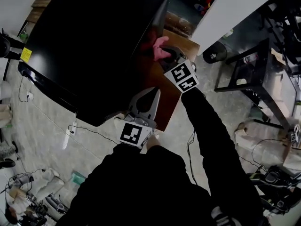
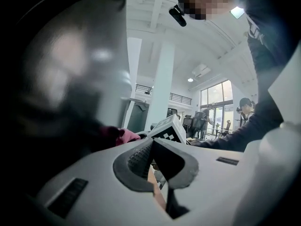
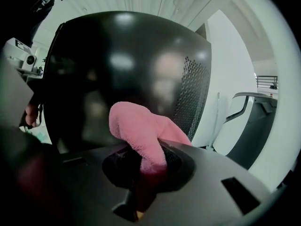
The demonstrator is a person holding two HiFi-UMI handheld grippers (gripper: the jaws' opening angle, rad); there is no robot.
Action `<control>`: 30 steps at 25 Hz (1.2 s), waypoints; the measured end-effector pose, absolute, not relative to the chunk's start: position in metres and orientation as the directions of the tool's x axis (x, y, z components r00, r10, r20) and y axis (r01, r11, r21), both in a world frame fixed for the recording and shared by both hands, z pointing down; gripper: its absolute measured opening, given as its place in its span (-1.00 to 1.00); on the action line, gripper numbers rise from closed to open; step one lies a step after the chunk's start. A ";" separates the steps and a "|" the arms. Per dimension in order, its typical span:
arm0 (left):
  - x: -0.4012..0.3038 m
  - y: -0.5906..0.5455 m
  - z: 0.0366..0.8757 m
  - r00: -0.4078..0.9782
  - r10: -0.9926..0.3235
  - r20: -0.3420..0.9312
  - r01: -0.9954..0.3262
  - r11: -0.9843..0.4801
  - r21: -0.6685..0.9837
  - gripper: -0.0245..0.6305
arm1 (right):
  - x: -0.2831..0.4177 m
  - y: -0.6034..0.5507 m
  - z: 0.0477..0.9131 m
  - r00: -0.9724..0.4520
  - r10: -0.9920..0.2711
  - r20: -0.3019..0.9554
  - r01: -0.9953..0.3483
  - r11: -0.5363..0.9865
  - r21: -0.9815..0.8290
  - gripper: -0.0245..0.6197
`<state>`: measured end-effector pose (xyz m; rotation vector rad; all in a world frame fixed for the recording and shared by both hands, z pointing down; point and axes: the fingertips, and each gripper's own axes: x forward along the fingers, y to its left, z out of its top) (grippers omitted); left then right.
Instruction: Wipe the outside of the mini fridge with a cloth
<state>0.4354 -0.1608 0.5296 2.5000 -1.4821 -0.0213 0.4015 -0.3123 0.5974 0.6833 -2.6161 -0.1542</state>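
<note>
The mini fridge is a big glossy black box at the upper left of the head view. My right gripper is shut on a pink cloth and holds it against the fridge's right side. In the right gripper view the cloth bulges out of the jaws against the black wall, beside a vent grille. My left gripper is shut on nothing and points at the fridge's near corner. In the left gripper view its pads meet, with the fridge blurred at left and the cloth beyond.
The fridge stands on a brown wooden stand. A black metal frame table is at the right, and a white slab at the top right. Cables trail over the tiled floor. Clutter lies at the bottom left.
</note>
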 end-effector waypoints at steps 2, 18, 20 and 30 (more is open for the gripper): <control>0.434 -0.162 0.536 0.493 -0.864 0.108 -0.859 -0.462 0.221 -0.91 | 0.400 -0.315 0.616 -0.771 -0.490 0.406 -0.440 0.872 0.217 -0.76; 0.439 -0.145 0.579 0.505 -0.843 0.186 -0.854 -0.457 0.247 -0.91 | 0.397 -0.313 0.752 -0.673 -0.391 0.627 -0.394 0.908 0.144 -0.76; 0.439 -0.142 0.577 0.512 -0.837 0.191 -0.851 -0.464 0.246 -0.91 | 0.400 -0.311 0.764 -0.651 -0.390 0.652 -0.394 0.907 0.149 -0.76; 0.452 -0.109 0.516 0.605 -0.782 0.150 -0.793 -0.575 0.201 -0.91 | 0.451 -0.266 0.622 -0.697 -0.539 0.473 -0.526 0.833 0.174 -0.76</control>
